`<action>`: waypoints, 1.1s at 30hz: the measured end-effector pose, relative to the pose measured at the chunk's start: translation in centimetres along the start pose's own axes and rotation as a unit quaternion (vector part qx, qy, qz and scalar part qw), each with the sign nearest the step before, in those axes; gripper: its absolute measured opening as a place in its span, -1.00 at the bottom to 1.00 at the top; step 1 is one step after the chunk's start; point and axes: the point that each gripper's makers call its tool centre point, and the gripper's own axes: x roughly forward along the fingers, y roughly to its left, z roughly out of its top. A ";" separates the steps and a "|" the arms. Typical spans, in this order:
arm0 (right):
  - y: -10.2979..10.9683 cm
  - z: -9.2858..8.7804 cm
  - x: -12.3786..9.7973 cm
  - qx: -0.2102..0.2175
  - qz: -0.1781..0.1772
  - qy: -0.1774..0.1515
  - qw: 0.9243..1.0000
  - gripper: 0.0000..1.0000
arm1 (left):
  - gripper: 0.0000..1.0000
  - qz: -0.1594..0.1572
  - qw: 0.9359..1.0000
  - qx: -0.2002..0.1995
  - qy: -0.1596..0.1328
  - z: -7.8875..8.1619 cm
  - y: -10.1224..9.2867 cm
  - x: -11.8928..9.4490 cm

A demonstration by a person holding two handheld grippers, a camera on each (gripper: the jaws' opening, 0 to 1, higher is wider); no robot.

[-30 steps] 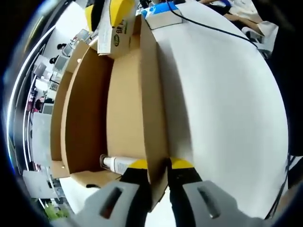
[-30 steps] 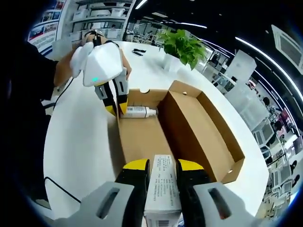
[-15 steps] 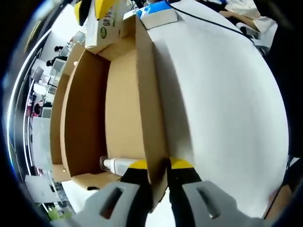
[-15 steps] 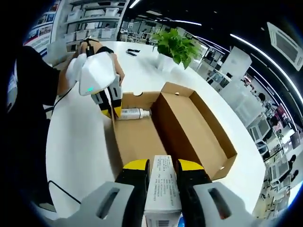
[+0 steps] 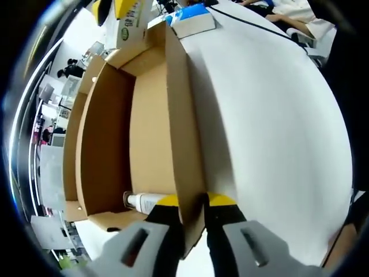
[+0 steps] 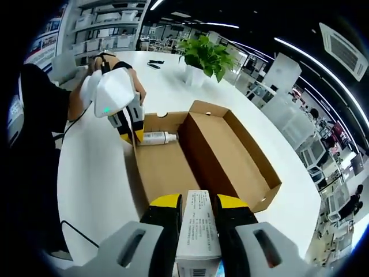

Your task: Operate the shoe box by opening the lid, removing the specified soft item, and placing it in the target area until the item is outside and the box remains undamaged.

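The brown shoe box (image 6: 167, 173) lies open on the white table, its lid (image 6: 230, 147) folded out beside it. My left gripper (image 5: 194, 202) is shut on the box's near side wall (image 5: 181, 115). A hand holds that left gripper (image 6: 131, 133) at the box's far corner. A white tube (image 5: 143, 201) lies inside the box at that end, the same tube (image 6: 153, 137) resting just by the clamped wall. My right gripper (image 6: 199, 203) is shut on a white carton (image 6: 198, 231) with green print, held above the box end. The carton (image 5: 131, 23) hangs past the box's far end.
A blue and white flat box (image 5: 193, 16) with a black cable sits on the table beyond the shoe box. A potted plant (image 6: 207, 55) stands at the table's far side. The white table (image 5: 277, 127) stretches wide beside the box. Shelves and desks ring the room.
My right gripper has drawn back and up with the white carton, so the box looks smaller under it. My left gripper keeps its hold on the box wall.
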 end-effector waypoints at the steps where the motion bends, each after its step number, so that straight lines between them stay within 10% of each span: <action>1: -0.1 -0.1 -0.2 0.001 -0.002 0.000 1.000 -0.56 | -0.78 0.000 1.000 0.000 0.000 0.0 0.0 0.0; 33: -3.2 -3.3 -8.2 0.041 -0.074 0.000 0.996 -0.57 | -0.76 0.003 1.000 0.003 -0.007 0.0 0.2 0.0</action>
